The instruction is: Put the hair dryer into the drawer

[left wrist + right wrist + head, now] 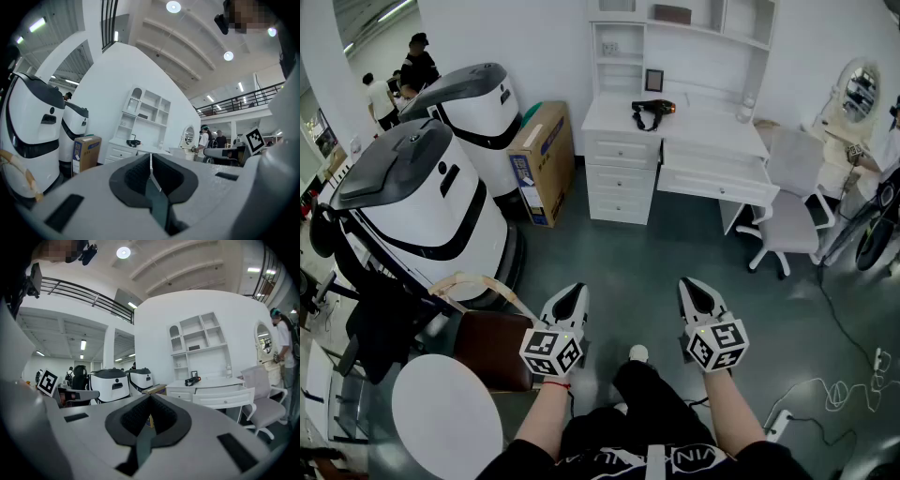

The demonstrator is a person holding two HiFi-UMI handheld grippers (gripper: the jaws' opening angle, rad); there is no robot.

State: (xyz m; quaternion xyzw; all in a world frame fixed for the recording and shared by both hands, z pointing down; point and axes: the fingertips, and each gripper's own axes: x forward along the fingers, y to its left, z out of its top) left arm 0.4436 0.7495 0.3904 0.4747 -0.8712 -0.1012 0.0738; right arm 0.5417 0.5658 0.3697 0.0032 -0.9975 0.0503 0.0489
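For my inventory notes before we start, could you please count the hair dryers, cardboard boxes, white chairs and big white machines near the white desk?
Hair dryer: 1
Cardboard box: 1
White chair: 1
Big white machines: 2
Total: 5

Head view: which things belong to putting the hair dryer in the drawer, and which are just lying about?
Job: hair dryer on the desk; open drawer; left gripper and right gripper, both shut and empty.
Lying about: cardboard box; white chair; white machines; round mirror.
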